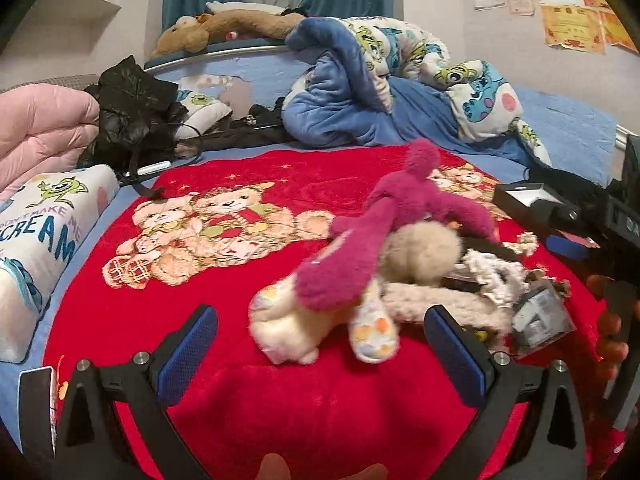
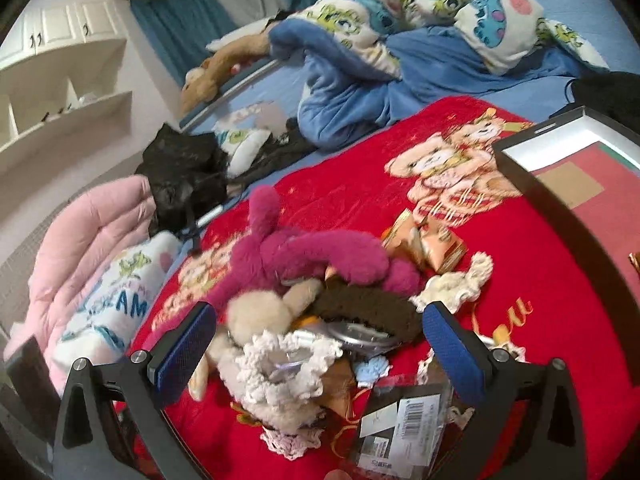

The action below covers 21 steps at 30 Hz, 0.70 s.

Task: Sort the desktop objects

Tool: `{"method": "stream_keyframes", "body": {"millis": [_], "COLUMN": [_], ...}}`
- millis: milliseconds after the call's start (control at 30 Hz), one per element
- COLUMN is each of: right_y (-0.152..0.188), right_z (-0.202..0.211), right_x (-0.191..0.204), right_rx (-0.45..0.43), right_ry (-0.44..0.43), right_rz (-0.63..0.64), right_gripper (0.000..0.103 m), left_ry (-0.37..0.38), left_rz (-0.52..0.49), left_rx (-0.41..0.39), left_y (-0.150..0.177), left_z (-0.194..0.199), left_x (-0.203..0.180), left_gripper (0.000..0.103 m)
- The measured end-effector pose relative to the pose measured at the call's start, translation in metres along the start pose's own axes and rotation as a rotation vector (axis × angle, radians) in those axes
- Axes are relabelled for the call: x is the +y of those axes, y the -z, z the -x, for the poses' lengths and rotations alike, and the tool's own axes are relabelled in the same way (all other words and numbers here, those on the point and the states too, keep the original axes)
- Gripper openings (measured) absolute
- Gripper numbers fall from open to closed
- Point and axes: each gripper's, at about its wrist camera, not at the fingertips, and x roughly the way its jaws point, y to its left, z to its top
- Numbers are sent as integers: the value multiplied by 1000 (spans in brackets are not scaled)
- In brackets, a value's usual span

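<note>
A heap of small things lies on a red bear-print blanket (image 1: pixel 248 392). On top is a magenta plush toy (image 1: pixel 396 208) (image 2: pixel 320 256), with a cream plush toy (image 1: pixel 296 320) and a beige pom-pom (image 1: pixel 424 252) (image 2: pixel 256 312) beside it. White crochet pieces (image 2: pixel 280 376), a dark brown knit band (image 2: pixel 368 308), a clear packet with a barcode (image 2: pixel 404 436) and orange snack packets (image 2: pixel 432 244) lie in the heap. My left gripper (image 1: pixel 320 356) is open just short of the cream toy. My right gripper (image 2: pixel 320 352) is open over the crochet pieces, holding nothing.
An open black box (image 2: pixel 560 168) (image 1: pixel 528 196) stands at the right of the blanket. A printed pillow (image 1: pixel 44 236) and a pink quilt (image 1: pixel 40 132) lie at the left, with black bags (image 1: pixel 132 112) behind. A crumpled blue duvet (image 1: pixel 360 92) fills the back. A hand (image 1: pixel 612 328) shows at the right edge.
</note>
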Motion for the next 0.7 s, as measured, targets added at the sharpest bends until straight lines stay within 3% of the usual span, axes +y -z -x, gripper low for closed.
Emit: {"method": "stream_keyframes", "body": {"millis": [167,567,700], "right_y": [5,21,24], "right_z": [-9,-31,-34], "right_x": [5,10,4], "right_rx": [37,136,169], "right_ry": [-2,-74,-97], "right_rz": [19,-3,-25], "right_gripper": [103,103,103], "left_ry": [-23,2,47], "left_rz": [-9,17,60], "left_rx": [23,142,189], "left_y": [-1,-11,-10], "left_z": [-15,-75,-94], "left_x": [9,10,15], "left_gripper": [103,103,103]}}
